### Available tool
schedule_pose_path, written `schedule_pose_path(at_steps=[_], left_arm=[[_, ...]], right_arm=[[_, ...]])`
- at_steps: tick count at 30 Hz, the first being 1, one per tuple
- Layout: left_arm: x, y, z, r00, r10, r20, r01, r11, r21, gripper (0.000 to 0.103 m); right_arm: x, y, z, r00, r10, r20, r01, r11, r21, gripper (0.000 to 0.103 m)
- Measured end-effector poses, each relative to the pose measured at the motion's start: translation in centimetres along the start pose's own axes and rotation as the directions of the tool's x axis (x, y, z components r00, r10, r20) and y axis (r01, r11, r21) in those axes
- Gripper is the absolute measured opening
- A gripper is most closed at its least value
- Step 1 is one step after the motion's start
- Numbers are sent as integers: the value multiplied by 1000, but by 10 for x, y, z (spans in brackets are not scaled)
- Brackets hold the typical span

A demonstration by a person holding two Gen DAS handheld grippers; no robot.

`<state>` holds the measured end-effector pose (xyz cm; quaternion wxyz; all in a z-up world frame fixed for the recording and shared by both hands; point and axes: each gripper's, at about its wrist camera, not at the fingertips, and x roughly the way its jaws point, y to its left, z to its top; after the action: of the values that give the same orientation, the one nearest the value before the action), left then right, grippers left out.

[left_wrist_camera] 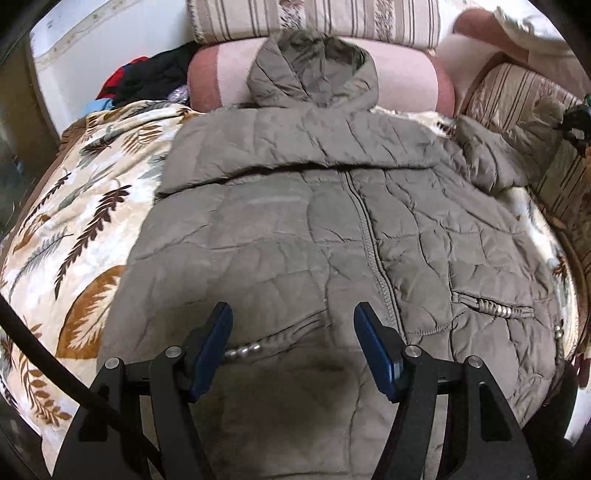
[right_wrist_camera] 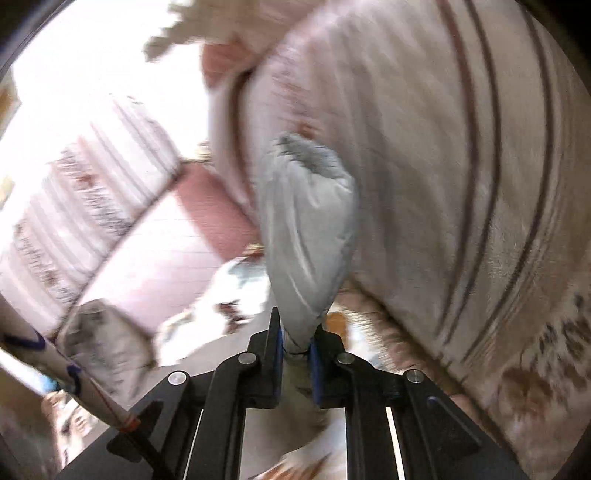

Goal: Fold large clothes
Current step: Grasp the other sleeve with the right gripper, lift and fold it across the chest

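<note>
A large olive-grey quilted hooded jacket (left_wrist_camera: 332,229) lies front-up on a leaf-patterned blanket (left_wrist_camera: 85,221). Its left sleeve is folded across the chest; its hood (left_wrist_camera: 314,70) rests on a pink cushion. My left gripper (left_wrist_camera: 293,321) is open and empty, hovering over the jacket's lower hem near the zipper (left_wrist_camera: 369,236). My right gripper (right_wrist_camera: 295,328) is shut on the jacket's right sleeve cuff (right_wrist_camera: 310,221), lifted up; that view is blurred. In the left wrist view that sleeve (left_wrist_camera: 491,155) rises toward the right gripper (left_wrist_camera: 576,122) at the right edge.
Striped cushions (left_wrist_camera: 332,18) and a pink cushion (left_wrist_camera: 406,74) stand behind the jacket. Another striped cushion (right_wrist_camera: 443,166) is close to the right gripper. A pile of dark and red clothes (left_wrist_camera: 147,81) lies at back left. The person's arm (left_wrist_camera: 480,29) is at top right.
</note>
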<state>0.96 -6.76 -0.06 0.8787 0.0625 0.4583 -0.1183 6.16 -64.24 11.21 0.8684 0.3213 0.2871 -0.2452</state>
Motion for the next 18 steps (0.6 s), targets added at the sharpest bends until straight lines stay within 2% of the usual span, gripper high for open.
schedule_pose_path(at_steps=[5,9,13,16,18], left_arm=[[-15,29,-12,999,3,48,-1,999,-39,67],[-18,56,-10,994,53,94,-49,998,-44,67],[-6,86,-3,982,116,148,-105,991,-86,67],[5,111,-5,981,106,162,-80,984,-159,67],[9,120,-10,979,103,174,-71,981,-183,67]], right_arm=[[-33,80,-28,990,133,-49,-136,988,-69,13],[-39,176,-70,968,216,-124,-237,954,-185,12],[-35,275,-134,944,253,-213,-309,903,-299,12],[-21,329,-186,920,259,-295,-358,861,-361,11],[-5,363,-230,896,248,-367,-394,826,-403,11]])
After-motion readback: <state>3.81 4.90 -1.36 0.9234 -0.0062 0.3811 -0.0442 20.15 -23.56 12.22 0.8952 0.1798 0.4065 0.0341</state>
